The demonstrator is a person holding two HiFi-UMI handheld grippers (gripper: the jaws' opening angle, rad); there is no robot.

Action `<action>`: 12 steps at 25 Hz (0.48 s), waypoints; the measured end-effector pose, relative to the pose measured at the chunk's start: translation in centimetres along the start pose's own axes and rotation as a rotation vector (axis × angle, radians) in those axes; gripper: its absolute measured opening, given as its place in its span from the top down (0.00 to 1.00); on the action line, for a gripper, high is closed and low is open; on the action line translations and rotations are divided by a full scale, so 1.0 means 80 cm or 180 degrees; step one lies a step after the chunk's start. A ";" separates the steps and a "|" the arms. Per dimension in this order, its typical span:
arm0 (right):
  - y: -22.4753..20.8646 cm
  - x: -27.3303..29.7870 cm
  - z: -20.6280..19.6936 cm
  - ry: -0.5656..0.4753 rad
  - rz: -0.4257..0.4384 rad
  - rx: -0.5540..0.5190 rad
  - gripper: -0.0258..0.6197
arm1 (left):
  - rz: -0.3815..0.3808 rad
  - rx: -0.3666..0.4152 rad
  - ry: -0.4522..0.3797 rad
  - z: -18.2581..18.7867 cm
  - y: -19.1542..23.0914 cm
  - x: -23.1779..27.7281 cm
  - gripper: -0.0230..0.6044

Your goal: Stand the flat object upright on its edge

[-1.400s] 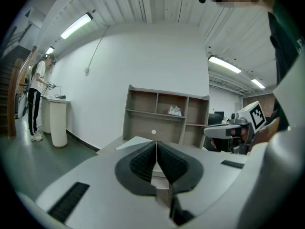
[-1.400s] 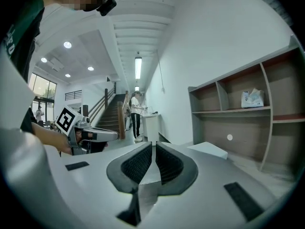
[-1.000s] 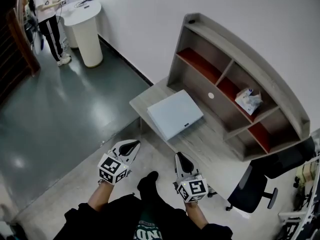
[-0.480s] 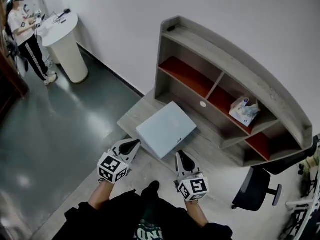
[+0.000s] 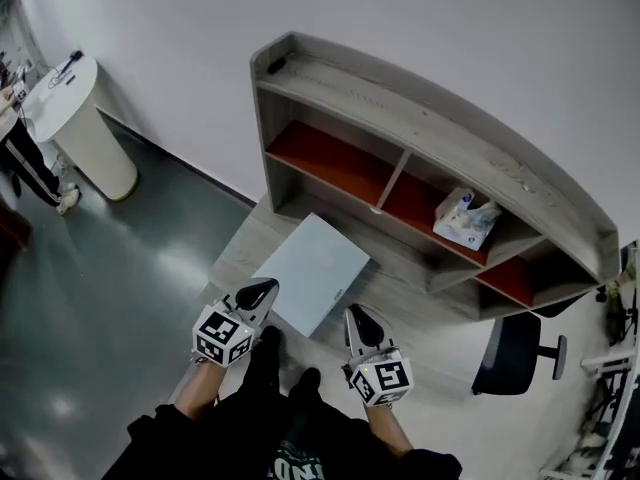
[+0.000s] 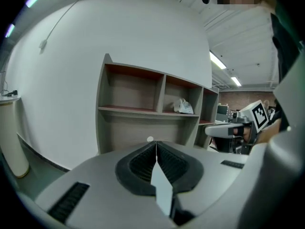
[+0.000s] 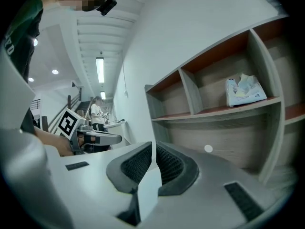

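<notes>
The flat object is a pale blue-grey board lying flat on the wooden desk in front of the shelf unit. My left gripper is shut and empty, its tip just short of the board's near left edge. My right gripper is also shut and empty, near the board's near right corner. In the left gripper view the jaws meet with nothing between them, pointing at the shelves. The right gripper view shows its jaws closed the same way.
A grey shelf unit with red shelf boards stands at the back of the desk, with a tissue pack in one bay. A black office chair is at the right. A white round stand and a person are far left.
The desk and shelf have shifted left and nearer in the head view. Both grippers now sit close to the board's near edge. Both stayed shut.
</notes>
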State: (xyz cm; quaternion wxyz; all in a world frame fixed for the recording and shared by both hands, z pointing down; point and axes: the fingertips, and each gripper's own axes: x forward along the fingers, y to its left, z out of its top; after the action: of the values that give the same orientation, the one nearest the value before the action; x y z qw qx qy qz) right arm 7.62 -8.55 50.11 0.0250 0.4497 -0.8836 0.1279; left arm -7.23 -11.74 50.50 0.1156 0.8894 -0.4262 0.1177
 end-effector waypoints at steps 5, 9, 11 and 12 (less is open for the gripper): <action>-0.028 0.028 0.000 0.0036 -0.0348 0.0090 0.90 | -0.0369 0.0108 0.0060 0.014 0.027 0.056 0.94; -0.043 0.056 0.007 0.0010 -0.0637 0.0129 0.90 | -0.0656 0.0178 0.0111 0.023 0.056 0.094 0.94; -0.050 0.068 0.009 0.0001 -0.0759 0.0148 0.90 | -0.0798 0.0217 0.0122 0.026 0.066 0.109 0.94; -0.052 0.074 0.010 0.0004 -0.0812 0.0148 0.90 | -0.0866 0.0231 0.0127 0.027 0.071 0.116 0.94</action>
State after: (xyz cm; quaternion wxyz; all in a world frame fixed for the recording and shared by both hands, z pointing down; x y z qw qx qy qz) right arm 7.51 -15.78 51.11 0.0311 0.5589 -0.8160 0.1444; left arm -5.80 -22.63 51.92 0.1067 0.9401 -0.2948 0.1339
